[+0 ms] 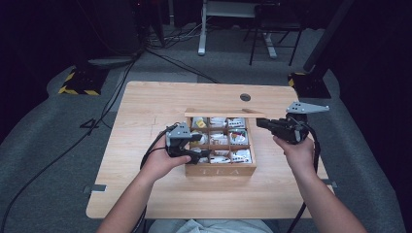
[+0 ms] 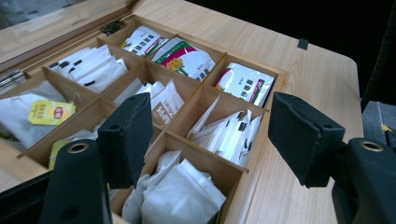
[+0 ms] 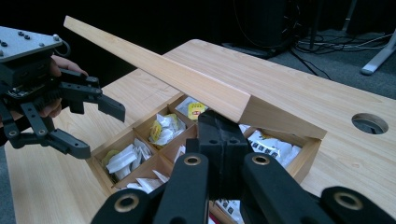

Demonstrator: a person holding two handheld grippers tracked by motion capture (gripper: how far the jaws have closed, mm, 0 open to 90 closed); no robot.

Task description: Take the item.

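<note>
A wooden tea box (image 1: 221, 170) stands mid-table, its compartments filled with tea bags (image 1: 218, 139). Its lid (image 1: 223, 113) is raised at the back. My left gripper (image 1: 198, 146) hovers open at the box's left side, pointing right. In the left gripper view it (image 2: 215, 130) spans the near compartments of white bags (image 2: 182, 186) and touches nothing. My right gripper (image 1: 258, 122) is shut at the lid's right end. In the right gripper view its closed tips (image 3: 223, 135) sit just under the lid's (image 3: 187, 79) front corner. That view also has the left gripper (image 3: 100, 130) open.
The table (image 1: 145, 107) has a round cable hole (image 1: 245, 97) behind the box. Bare wood lies left, right and in front of the box. On the floor beyond are cables, a yellow-black striped base (image 1: 77, 82) and desk legs (image 1: 201, 29).
</note>
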